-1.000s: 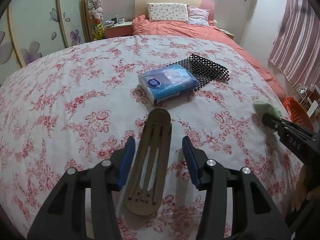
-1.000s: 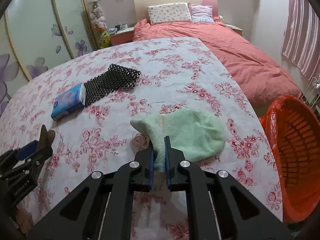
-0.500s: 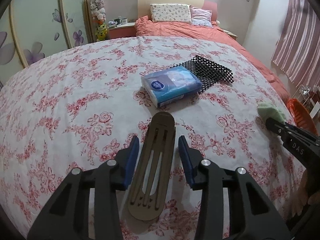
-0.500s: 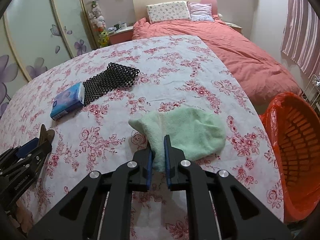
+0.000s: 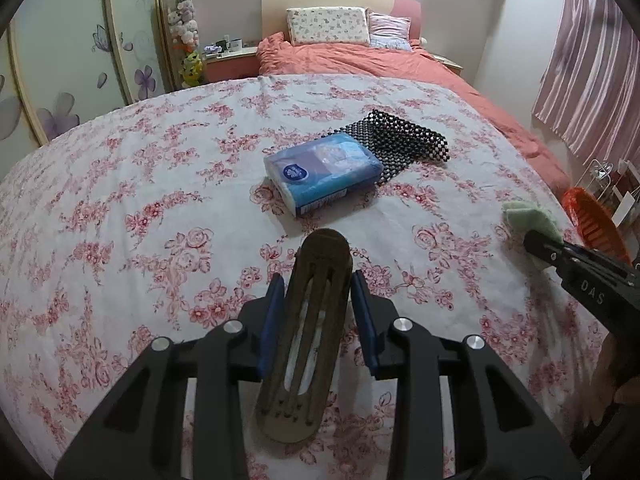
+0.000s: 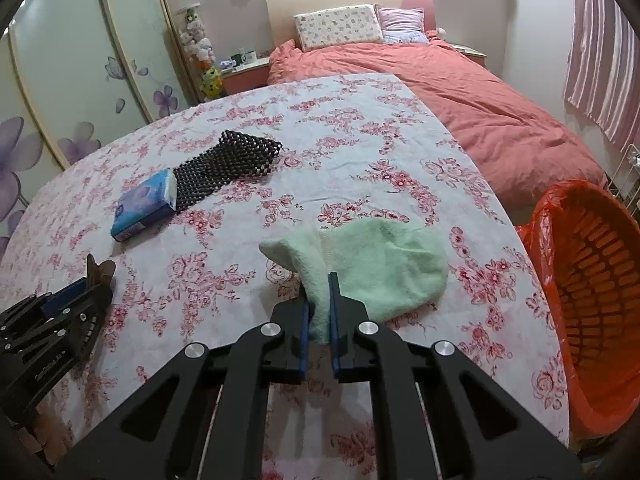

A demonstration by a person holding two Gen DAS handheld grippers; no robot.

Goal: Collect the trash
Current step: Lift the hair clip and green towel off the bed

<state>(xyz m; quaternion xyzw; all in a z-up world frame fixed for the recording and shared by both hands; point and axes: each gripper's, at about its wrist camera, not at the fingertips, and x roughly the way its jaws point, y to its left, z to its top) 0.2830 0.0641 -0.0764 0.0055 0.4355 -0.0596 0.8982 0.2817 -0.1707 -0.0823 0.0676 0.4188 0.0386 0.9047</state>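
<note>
Home bedroom: bed (image 6: 460,92), pillows (image 6: 340,28), floral wardrobe doors (image 6: 80,80).

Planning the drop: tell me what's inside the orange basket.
The orange basket shows only its slatted inner wall, with an orange liner at the rim. Its bottom is out of view, so contents there cannot be ruled out.
</note>
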